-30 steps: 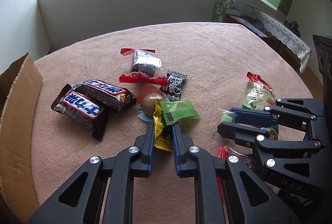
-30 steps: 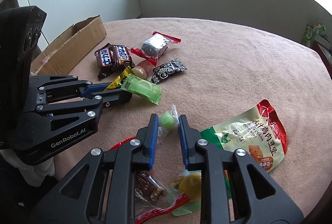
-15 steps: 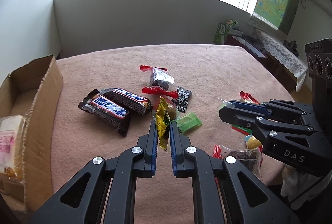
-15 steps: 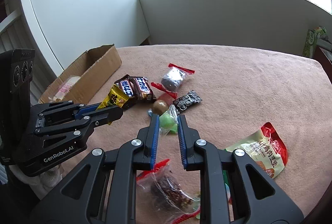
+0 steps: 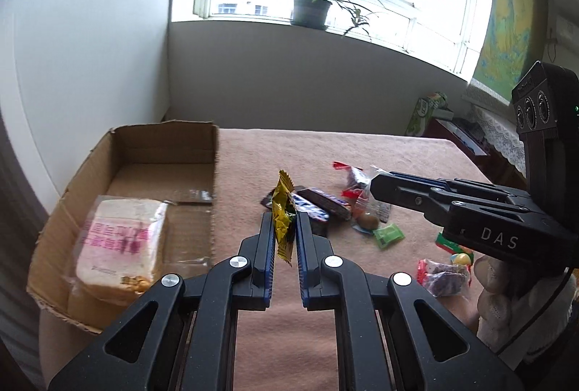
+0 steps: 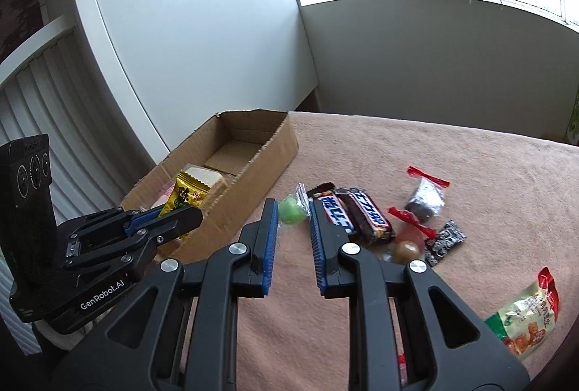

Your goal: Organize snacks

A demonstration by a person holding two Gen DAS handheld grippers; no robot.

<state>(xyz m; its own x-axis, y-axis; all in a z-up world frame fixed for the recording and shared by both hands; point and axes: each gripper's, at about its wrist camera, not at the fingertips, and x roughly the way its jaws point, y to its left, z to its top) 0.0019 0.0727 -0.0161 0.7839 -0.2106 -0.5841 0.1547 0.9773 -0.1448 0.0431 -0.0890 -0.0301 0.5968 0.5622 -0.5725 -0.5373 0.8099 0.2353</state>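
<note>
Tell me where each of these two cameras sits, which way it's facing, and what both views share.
Left wrist: on the left gripper, facing the cardboard box and window; it pinches a yellow packet; the right gripper and a gloved hand show.
Right wrist: on the right gripper, facing the box; it pinches a green candy; the left gripper shows.
Shared: box, chocolate bars, potted plant.

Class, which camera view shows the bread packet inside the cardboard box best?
The left wrist view: the bread packet lies fully visible in the cardboard box. In the right wrist view, only its top shows behind the yellow snack and box wall.
</note>
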